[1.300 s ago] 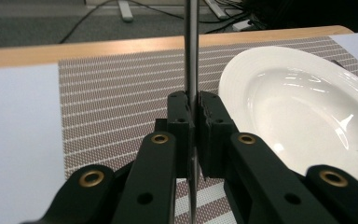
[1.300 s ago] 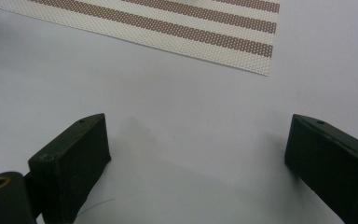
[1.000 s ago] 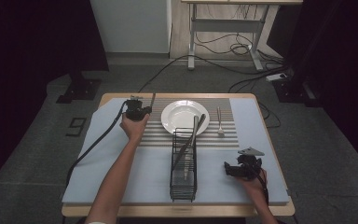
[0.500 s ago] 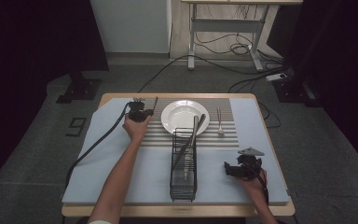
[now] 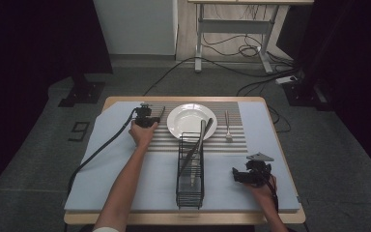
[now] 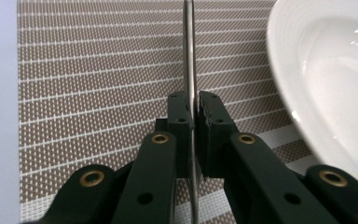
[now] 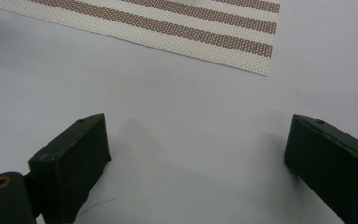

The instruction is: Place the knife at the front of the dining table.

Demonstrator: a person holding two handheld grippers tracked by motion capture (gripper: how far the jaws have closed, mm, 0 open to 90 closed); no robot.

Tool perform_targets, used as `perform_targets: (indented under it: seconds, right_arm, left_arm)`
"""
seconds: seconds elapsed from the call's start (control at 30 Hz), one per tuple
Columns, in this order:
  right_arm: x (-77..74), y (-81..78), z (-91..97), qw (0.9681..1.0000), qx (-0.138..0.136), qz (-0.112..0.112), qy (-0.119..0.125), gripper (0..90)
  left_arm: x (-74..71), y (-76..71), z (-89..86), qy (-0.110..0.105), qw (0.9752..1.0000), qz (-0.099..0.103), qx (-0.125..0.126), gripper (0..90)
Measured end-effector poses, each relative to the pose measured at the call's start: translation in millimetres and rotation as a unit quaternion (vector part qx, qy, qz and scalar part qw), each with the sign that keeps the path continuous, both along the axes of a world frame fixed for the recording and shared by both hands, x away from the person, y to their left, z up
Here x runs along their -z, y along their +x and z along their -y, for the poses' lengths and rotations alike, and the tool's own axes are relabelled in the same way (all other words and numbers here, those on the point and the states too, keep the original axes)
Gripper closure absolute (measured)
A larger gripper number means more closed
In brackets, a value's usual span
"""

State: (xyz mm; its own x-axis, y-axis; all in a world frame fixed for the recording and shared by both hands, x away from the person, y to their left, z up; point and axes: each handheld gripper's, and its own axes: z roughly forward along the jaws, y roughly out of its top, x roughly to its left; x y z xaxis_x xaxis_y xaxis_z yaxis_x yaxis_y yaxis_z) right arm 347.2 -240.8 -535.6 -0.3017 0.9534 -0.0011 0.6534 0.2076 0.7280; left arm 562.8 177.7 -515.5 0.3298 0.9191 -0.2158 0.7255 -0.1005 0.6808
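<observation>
Pale blue cloth: it covers the wooden table (image 5: 270,104) almost edge to edge, and both forearms come in over it from the near side.
Placemat (image 5: 171,140): brown and cream woven stripes, lying across the far middle of the cloth.
Knife (image 6: 189,60): a thin metal utensil seen edge-on, clamped between the pads of the left gripper (image 6: 195,109); it runs away over the placemat, just left of the plate's rim in the left gripper view. Whether it touches the mat cannot be told.
Left gripper, from above (image 5: 146,118): at the placemat's left end, just beside the plate, its cable trailing off the table's left edge.
Plate (image 5: 192,121): white, round, resting on the placemat at the far middle.
Fork (image 5: 227,126): lying on the placemat to the right of the plate, apart from it.
Wire rack (image 5: 190,171): black, standing at the table's centre, nearer than the plate, with long utensils leaning in it.
Right gripper (image 5: 251,175): resting low over bare cloth at the near right, jaws spread wide with nothing between them; the right gripper view shows the placemat's corner ahead.
Room: grey carpet, dark curtains on both sides, a white panel and a desk frame with loose cables beyond the table.
</observation>
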Motion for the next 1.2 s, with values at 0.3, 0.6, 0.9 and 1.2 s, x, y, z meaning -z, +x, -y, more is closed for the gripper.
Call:
perform_targets:
  seconds: [0.3, 0.6, 0.9, 1.2]
  right_arm:
    - [0.0, 0.0, 0.0, 1.0, 0.0, 0.0, 0.0, 6.3]
    - [0.0, 0.0, 0.0, 1.0, 0.0, 0.0, 0.0, 6.3]
    - [0.1, -0.1, 0.0, 1.0, 0.0, 0.0, 0.0, 6.3]
    - [0.0, -0.1, -0.1, 1.0, 0.0, 0.0, -0.001, 6.4]
  left_arm:
    - [1.5, 3.5, -2.3, -0.002, 0.9999, -0.012, 0.001, 84.5]
    - [1.8, 4.4, -4.5, 0.017, 0.9998, -0.01, 0.003, 81.6]
    - [-3.0, -1.1, -14.7, 0.02, 0.9998, 0.0, 0.007, 71.6]
    - [-6.0, -32.4, -32.0, 0.022, 0.9993, 0.014, 0.028, 63.6]
